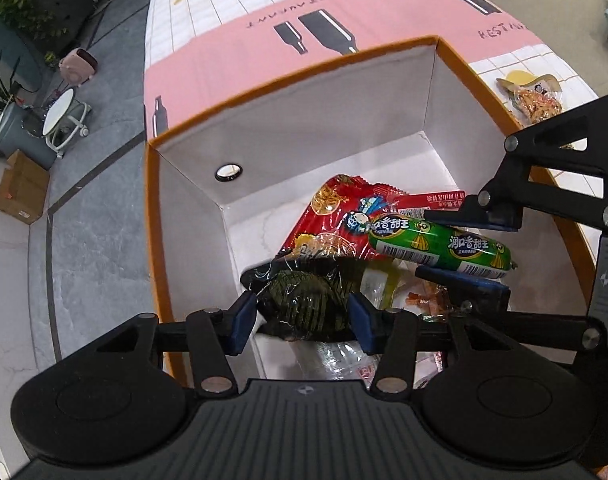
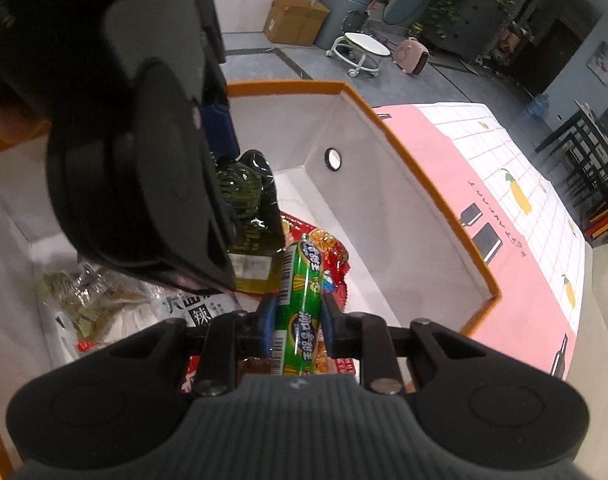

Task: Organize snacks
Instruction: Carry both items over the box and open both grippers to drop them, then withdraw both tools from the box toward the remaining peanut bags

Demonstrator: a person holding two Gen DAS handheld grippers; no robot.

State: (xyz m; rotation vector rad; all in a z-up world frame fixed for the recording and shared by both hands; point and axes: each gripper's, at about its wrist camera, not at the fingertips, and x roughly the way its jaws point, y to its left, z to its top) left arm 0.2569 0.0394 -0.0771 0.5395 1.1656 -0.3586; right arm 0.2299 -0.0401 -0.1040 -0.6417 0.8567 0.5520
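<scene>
An orange-rimmed box with white walls (image 1: 304, 120) holds several snacks, among them a red packet (image 1: 335, 216). My left gripper (image 1: 302, 316) is shut on a dark green snack bag (image 1: 304, 296) just above the pile in the box; the bag also shows in the right wrist view (image 2: 244, 192). My right gripper (image 2: 298, 320) is shut on a green sausage stick (image 2: 300, 292) over the box, and it shows in the left wrist view (image 1: 463, 248) holding the sausage (image 1: 435, 246) above the red packet.
The box (image 2: 423, 200) stands on a pink and white checked tablecloth (image 1: 232, 40). One orange snack packet (image 1: 535, 100) lies on the cloth right of the box. Beyond the table's left edge are the floor, a cardboard carton (image 1: 20, 188) and a small stool (image 1: 64, 116).
</scene>
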